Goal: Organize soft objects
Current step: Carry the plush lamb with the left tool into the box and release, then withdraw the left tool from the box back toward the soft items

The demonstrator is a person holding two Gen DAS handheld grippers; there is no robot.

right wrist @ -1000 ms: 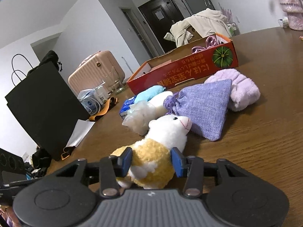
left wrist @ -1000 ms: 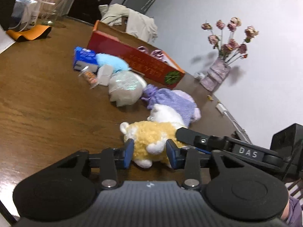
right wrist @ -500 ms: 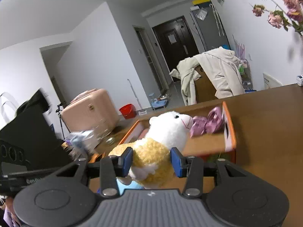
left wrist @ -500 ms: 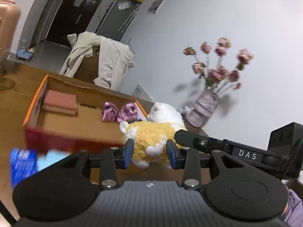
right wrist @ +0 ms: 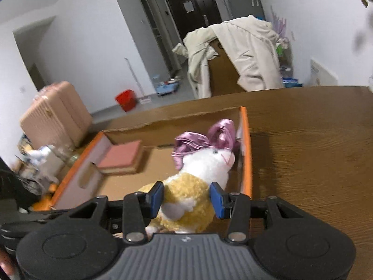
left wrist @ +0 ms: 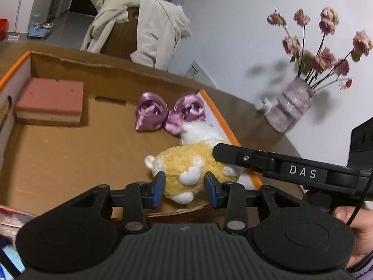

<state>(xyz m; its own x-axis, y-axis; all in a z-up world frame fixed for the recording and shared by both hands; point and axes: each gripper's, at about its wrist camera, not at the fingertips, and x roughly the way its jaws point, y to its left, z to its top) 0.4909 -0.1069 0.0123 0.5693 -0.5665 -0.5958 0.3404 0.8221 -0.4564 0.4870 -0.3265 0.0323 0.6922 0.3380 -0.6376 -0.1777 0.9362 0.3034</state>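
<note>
Both grippers' fingers are clamped on the plush sheep (left wrist: 186, 163): left gripper (left wrist: 185, 189) at its rear, right gripper (right wrist: 186, 197) mid-body, over the cardboard box's (left wrist: 58, 154) right end, beside the satin bow (left wrist: 170, 114).

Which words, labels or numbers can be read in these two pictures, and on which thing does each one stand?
"DAS": white letters on the black arm of the right gripper, seen in the left wrist view, where it grips the plush toy.
Paper on the dark door: too small and blurred to read.
Cardboard box: no print readable on the parts that show.
Nothing else carries readable text.
</note>
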